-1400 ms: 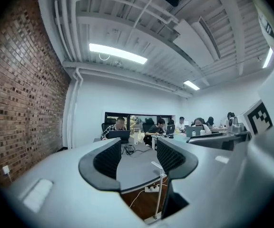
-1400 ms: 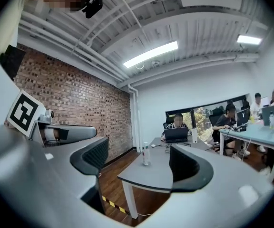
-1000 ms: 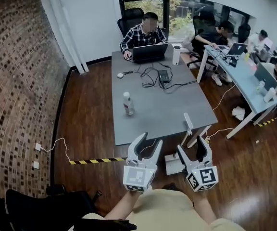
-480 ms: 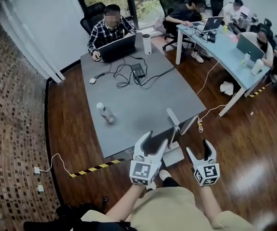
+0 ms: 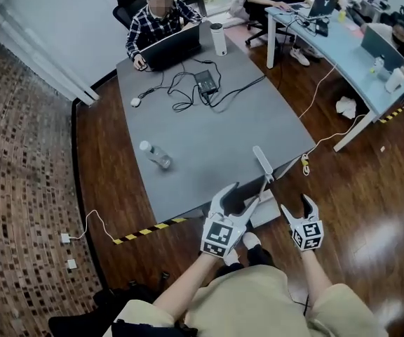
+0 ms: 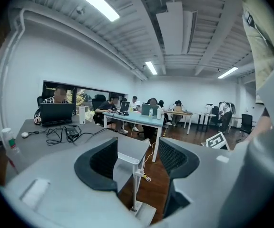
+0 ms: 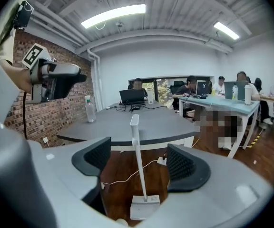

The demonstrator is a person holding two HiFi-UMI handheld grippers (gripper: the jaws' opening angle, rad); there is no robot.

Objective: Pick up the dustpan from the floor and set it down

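Note:
A white long-handled dustpan [image 5: 264,213] stands upright on the wood floor at the grey table's near corner, its handle [image 5: 262,161] rising past the table edge. My left gripper [image 5: 238,198] is open just left of the handle's lower part; the dustpan [image 6: 136,189] shows ahead between its jaws, untouched. My right gripper [image 5: 297,206] hangs to the right of the pan, apart from it. Its jaws are closing a little but stand wide with nothing between the pads. The dustpan [image 7: 144,206] and its handle [image 7: 137,156] stand ahead of the right gripper [image 7: 140,163].
The grey table [image 5: 223,135] carries a water bottle [image 5: 155,154], a laptop and cables, with a person seated at its far end. Yellow-black tape [image 5: 149,229] and a white cable [image 5: 314,153] lie on the floor. A blue table [image 5: 353,62] with several people stands to the right.
Both grippers have come down and forward toward the dustpan. The left one now sits beside the handle's lower part, and the head view has tipped further down.

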